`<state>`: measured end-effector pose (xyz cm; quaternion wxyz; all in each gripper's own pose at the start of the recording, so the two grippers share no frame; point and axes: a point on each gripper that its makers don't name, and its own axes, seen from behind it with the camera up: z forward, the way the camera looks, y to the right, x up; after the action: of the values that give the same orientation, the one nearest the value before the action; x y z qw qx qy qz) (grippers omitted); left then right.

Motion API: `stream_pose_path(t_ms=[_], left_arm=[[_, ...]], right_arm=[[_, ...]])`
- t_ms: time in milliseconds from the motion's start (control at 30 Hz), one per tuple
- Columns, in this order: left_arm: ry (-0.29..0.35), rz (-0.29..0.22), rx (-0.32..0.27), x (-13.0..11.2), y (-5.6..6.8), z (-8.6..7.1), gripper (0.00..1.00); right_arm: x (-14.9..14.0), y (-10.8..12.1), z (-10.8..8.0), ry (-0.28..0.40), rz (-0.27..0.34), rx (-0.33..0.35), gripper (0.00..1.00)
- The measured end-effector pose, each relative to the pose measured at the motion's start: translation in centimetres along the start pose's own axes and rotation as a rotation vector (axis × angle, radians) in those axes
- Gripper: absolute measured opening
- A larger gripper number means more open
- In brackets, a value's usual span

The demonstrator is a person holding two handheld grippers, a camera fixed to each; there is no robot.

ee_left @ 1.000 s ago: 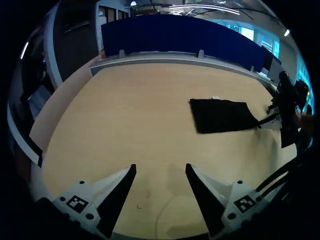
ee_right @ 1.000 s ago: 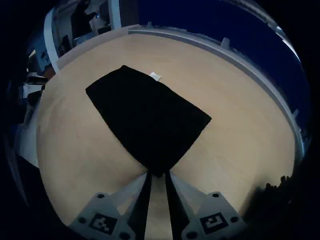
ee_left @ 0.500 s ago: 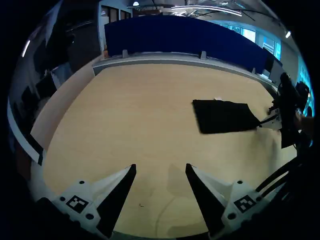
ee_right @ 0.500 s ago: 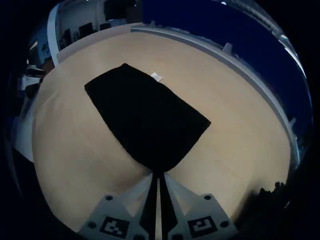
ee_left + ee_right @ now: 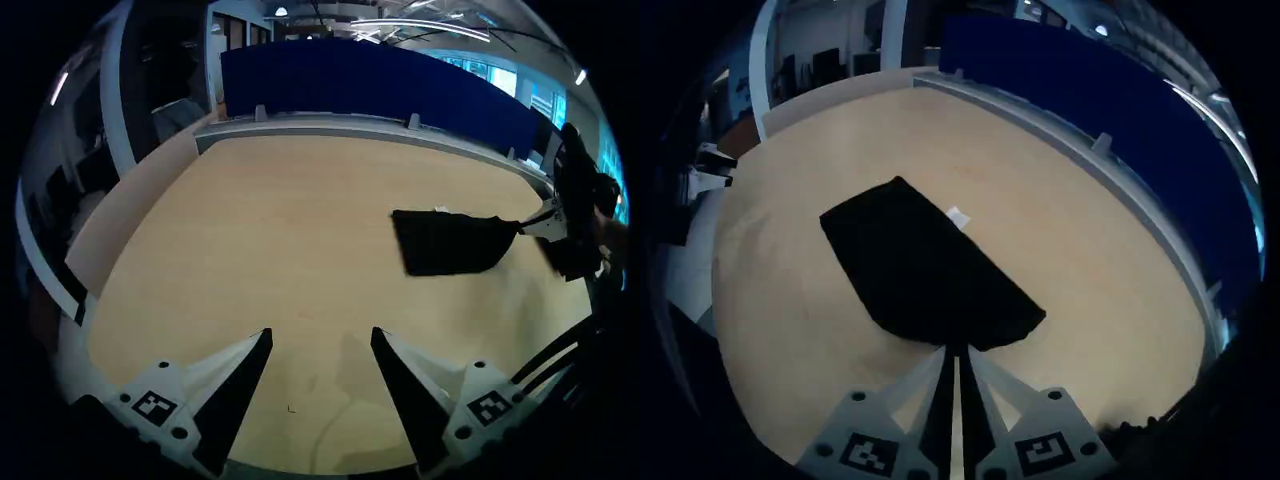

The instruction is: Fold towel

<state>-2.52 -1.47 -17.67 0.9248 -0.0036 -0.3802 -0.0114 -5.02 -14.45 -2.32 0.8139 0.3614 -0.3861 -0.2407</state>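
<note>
Black rectangular cloth towel (image 5: 928,272): lies mostly flat on light wooden tabletop (image 5: 264,216), toward its right side. Right gripper (image 5: 958,352): fingers clenched on towel's near corner. Left gripper (image 5: 320,332): fingers spread, holding nothing, well apart from towel. Risk: single-corner pull may drag or skew the cloth, unheld corner lagging; thin pinch may slip.
</note>
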Motion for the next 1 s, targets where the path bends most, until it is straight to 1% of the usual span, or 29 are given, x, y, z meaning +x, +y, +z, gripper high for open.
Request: stream_pose_path(t_ms=[300, 500, 667, 800, 1000], left_arm=[[0.03, -0.035, -0.009, 0.9, 0.0, -0.7, 0.91], [0.037, -0.055, -0.025, 1.2, 0.6, -1.1, 0.91], [0.06, -0.08, -0.046, 2.1, 1.1, -1.7, 0.91], [0.081, -0.09, -0.042, 2.8, 0.8, -2.2, 0.91], [0.095, -0.117, -0.019, 2.7, -0.2, -2.9, 0.91]], right_arm=[[5.7, -0.3, -0.1, 0.045, -0.087, 0.004, 0.04], [7.2, -0.9, 0.4, 0.046, -0.127, 0.017, 0.04], [8.6, -2.0, 1.3, 0.046, -0.162, 0.039, 0.04], [10.2, -3.6, 2.5, 0.055, -0.196, 0.07, 0.04], [12.3, -7.5, 5.1, 0.058, -0.261, 0.13, 0.04]])
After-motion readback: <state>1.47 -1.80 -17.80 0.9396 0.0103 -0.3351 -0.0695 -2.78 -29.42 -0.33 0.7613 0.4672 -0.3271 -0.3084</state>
